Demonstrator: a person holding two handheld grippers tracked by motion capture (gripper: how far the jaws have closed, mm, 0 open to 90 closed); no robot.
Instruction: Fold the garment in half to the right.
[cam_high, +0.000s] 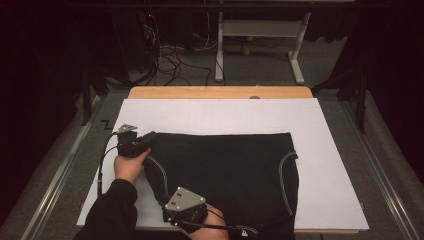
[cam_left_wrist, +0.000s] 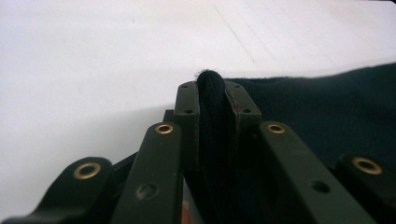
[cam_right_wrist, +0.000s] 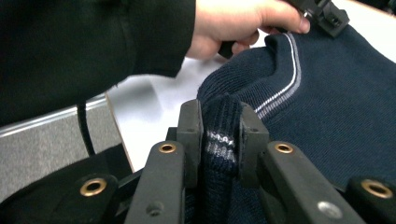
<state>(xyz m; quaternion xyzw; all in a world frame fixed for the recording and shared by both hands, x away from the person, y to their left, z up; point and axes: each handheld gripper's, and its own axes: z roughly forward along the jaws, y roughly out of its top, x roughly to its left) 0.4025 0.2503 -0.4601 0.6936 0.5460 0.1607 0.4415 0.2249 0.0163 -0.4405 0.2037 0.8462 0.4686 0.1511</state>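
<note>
Sweater (cam_high: 225, 170), dark navy with pale stripes, lies spread flat on your white board (cam_high: 330, 150), its lower part hanging off the near edge. Your left gripper (cam_high: 148, 136) has its jaws clamped on the garment's far left corner. Your right gripper (cam_right_wrist: 219, 135) is pinched on a striped fold at the near left edge, close to the table's front.
</note>
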